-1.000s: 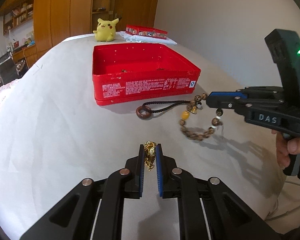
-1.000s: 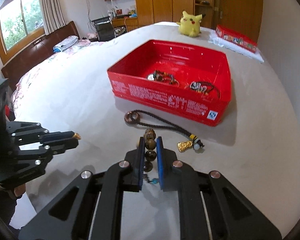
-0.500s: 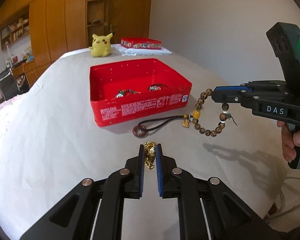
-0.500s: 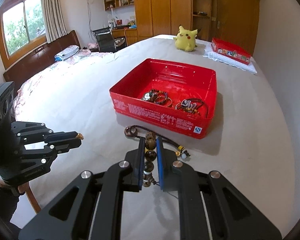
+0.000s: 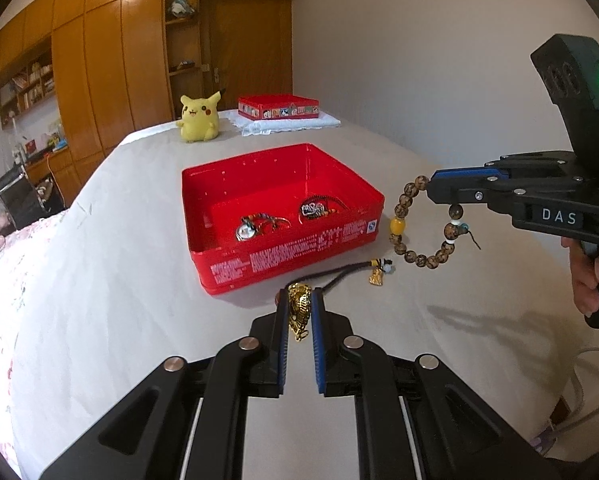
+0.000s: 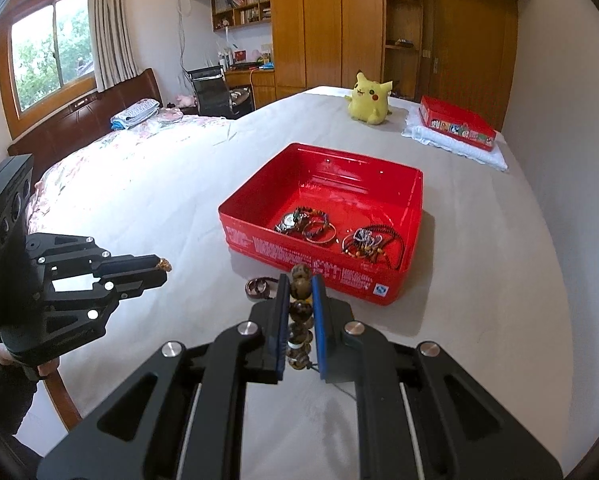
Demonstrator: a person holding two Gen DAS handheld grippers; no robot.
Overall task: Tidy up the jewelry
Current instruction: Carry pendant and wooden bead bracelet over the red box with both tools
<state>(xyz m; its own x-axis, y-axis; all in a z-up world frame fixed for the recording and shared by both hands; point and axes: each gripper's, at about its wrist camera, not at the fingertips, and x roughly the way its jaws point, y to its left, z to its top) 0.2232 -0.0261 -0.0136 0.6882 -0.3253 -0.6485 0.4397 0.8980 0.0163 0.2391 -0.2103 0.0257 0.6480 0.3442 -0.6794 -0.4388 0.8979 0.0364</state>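
Observation:
My left gripper point(image 5: 299, 300) is shut on a gold pendant point(image 5: 298, 312) and holds it above the bed, in front of the red tin box point(image 5: 283, 256). My right gripper point(image 6: 299, 288) is shut on a brown bead bracelet point(image 6: 300, 312), which hangs in the air right of the box in the left wrist view point(image 5: 419, 258). The box point(image 6: 311, 260) holds a watch point(image 6: 287, 222), bangles and a beaded necklace point(image 6: 369, 242). A black cord necklace with a small gold charm point(image 5: 377, 276) lies on the sheet by the box's near side.
A yellow Pikachu plush point(image 6: 369, 98) and a second red box on a white cloth point(image 6: 455, 124) sit at the far end of the bed. A wall runs along the right side. A headboard, desk and chair stand to the left.
Both grippers have risen with their loads. The bead bracelet has lifted off the sheet and now hangs beside the box. More of the box's inside shows.

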